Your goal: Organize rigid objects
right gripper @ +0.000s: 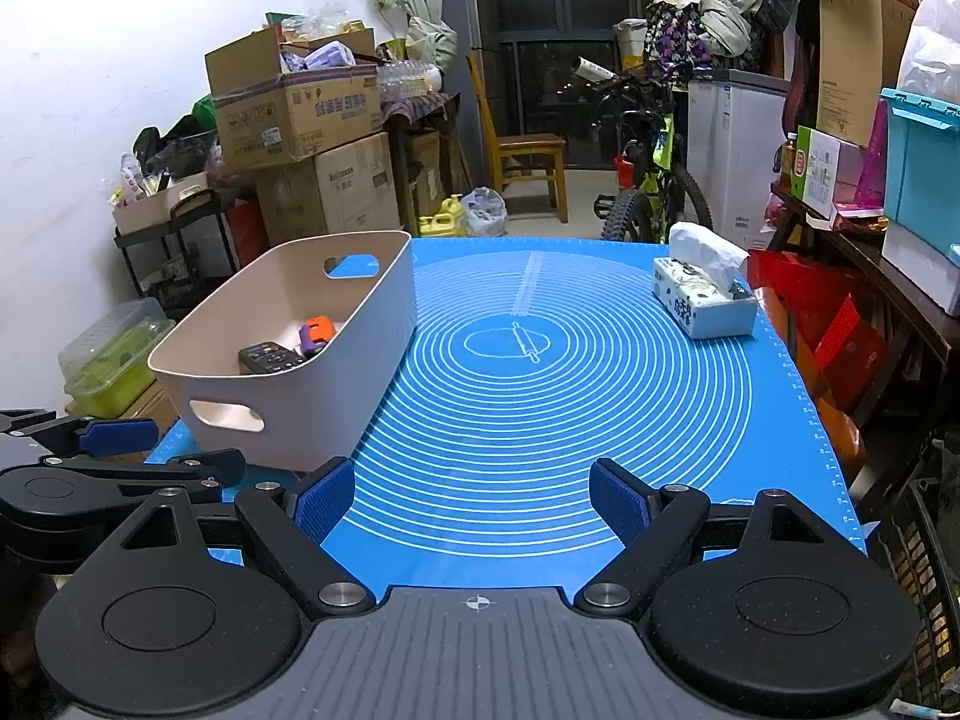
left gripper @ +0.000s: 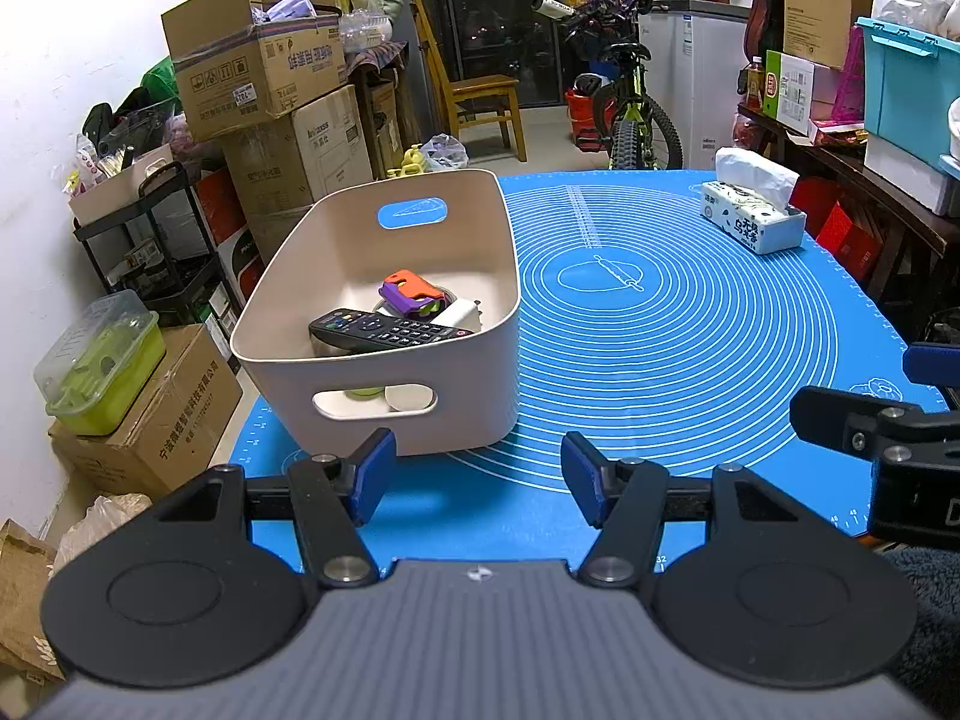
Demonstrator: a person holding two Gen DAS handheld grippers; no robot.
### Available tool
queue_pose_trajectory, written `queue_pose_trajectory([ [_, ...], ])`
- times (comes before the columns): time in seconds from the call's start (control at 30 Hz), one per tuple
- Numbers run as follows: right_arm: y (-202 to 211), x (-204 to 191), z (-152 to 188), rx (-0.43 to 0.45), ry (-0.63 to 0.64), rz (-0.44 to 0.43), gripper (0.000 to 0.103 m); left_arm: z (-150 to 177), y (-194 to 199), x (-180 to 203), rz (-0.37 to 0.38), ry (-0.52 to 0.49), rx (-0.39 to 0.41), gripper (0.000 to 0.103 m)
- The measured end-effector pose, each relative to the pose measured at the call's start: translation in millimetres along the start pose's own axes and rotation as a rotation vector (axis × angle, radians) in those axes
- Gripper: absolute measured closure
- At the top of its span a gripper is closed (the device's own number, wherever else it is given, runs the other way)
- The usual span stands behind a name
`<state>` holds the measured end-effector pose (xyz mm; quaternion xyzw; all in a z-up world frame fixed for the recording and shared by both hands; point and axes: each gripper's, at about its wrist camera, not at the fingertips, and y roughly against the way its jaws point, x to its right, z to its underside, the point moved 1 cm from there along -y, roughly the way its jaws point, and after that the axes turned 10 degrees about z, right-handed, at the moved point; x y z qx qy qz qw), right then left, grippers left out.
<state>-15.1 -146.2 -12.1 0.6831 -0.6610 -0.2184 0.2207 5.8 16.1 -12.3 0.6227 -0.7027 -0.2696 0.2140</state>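
Note:
A beige plastic bin [left gripper: 480, 324] [right gripper: 360, 372] stands on the left part of the blue mat [left gripper: 660, 330] [right gripper: 540, 420]. Inside it lie a black remote control [left gripper: 384, 331] [right gripper: 267, 356], an orange-and-purple toy [left gripper: 411, 291] [right gripper: 316, 333] and a white block [left gripper: 459, 315]; round pale and green items show through its near handle slot. My left gripper [left gripper: 478, 480] hovers open just in front of the bin, nothing between its blue pads. My right gripper [right gripper: 472, 501] is open over the bare mat, empty. Each gripper shows at the edge of the other's view.
A tissue box [left gripper: 753, 216] [right gripper: 705, 297] sits at the mat's far right. Stacked cardboard boxes [left gripper: 264, 72], a black cart and a green container crowd the left. A wooden chair [left gripper: 480, 102], a bicycle [left gripper: 630, 114] and loaded shelves stand beyond the table and on its right.

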Motion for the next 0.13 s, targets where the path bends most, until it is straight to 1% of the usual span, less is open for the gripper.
queue_pose_trajectory([
  [0.13,-0.7,-1.2,0.8,-0.003,0.0,0.002,0.015,-0.3,0.4,0.1,0.001,0.0,-0.001,0.04],
])
